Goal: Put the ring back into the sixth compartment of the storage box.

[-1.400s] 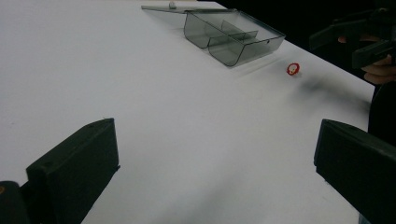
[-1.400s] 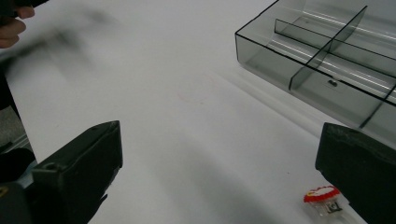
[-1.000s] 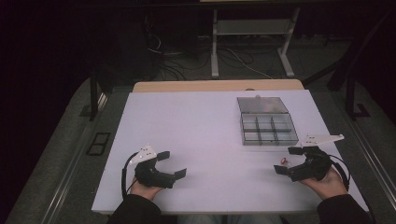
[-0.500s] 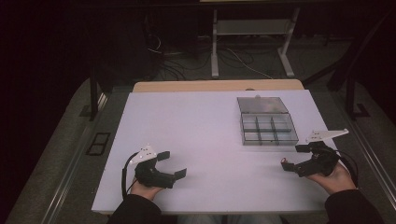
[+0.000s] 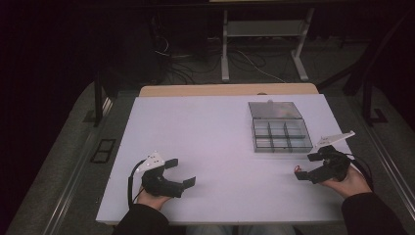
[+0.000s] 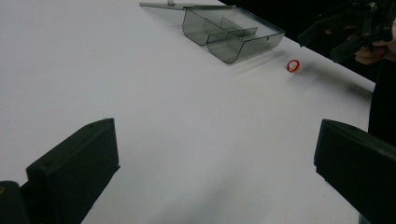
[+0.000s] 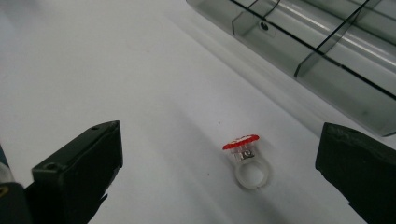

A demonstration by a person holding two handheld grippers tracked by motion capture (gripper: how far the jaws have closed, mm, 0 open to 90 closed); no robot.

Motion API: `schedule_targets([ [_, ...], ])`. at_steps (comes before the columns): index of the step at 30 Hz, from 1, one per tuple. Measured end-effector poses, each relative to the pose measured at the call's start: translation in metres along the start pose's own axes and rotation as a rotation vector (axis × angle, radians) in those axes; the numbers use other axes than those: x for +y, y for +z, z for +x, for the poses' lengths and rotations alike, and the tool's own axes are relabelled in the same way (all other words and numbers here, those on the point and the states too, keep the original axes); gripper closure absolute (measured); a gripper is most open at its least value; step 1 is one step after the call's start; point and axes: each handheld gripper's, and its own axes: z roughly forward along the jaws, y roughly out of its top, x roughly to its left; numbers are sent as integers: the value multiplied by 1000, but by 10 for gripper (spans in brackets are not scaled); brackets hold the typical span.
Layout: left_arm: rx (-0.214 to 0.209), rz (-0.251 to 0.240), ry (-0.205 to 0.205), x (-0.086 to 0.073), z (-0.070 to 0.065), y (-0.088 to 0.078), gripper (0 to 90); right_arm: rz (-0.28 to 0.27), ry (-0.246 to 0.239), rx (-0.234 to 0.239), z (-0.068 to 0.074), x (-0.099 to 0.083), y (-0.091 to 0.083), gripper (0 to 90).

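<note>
The white bench (image 5: 215, 132) lay bare across its left and middle, open to any pass. On the right stood the grey compartment box (image 5: 281, 134), lid back. A small red-topped ring (image 7: 245, 158) lay just before it, apparently with bare surface between, between the right tool's (image 5: 309, 166) wide-apart jaws.

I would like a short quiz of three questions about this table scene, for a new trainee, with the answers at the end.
1. True or false: the right claw is closed on the ring.
2. Which claw is nearer to the ring: A) left claw or B) right claw?
3. Fill in: the grey box has its lid ____.

Key
1. False: the jaws stand wide apart and the ring lies on the white table between them, untouched.
2. B.
3. Open: it lies flat behind the compartments, which look empty.
</note>
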Motion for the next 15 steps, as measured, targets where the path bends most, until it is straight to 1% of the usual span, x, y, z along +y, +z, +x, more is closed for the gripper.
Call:
schedule_targets([
  [4, -2, 3, 3, 0, 0, 1, 0, 36, -4, 8, -4, 0, 6, 8],
  [7, -2, 5, 3, 0, 0, 1, 0, 46, -12, 10, -7, 0, 8, 8],
  [11, -2, 6, 4, 0, 0, 1, 0, 69, -5, 3, -9, 0, 11, 7],
  [15, -4, 7, 4, 0, 0, 1, 0, 79, -34, -3, -10, 0, 13, 15],
])
